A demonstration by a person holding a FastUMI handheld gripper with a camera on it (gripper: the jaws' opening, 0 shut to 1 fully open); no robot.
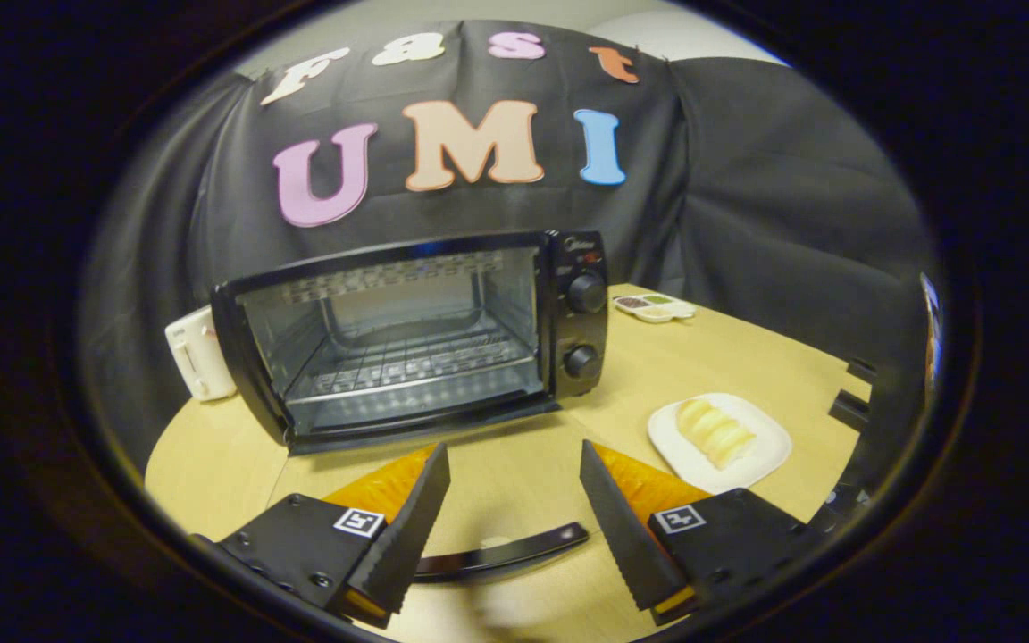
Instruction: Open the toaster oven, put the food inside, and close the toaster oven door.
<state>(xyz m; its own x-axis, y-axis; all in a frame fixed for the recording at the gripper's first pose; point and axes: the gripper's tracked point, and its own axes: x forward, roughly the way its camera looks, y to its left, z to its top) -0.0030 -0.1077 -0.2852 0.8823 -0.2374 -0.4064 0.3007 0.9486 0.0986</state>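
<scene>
Your gripper [514, 487] is spread wide, holding nothing, fingers just short of the toaster oven [407, 335]. Oven door [501, 558] lies dropped open under the fingers. Sliced food [715, 433] sits on a white plate [769, 451] right of the oven.

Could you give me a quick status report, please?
Tongs open, holding nothing. Toaster oven door down, cavity open. Food on plate, beside right finger. Path unobstructed.

White appliance [197, 353], compartment dish [655, 308], table [720, 357]
</scene>
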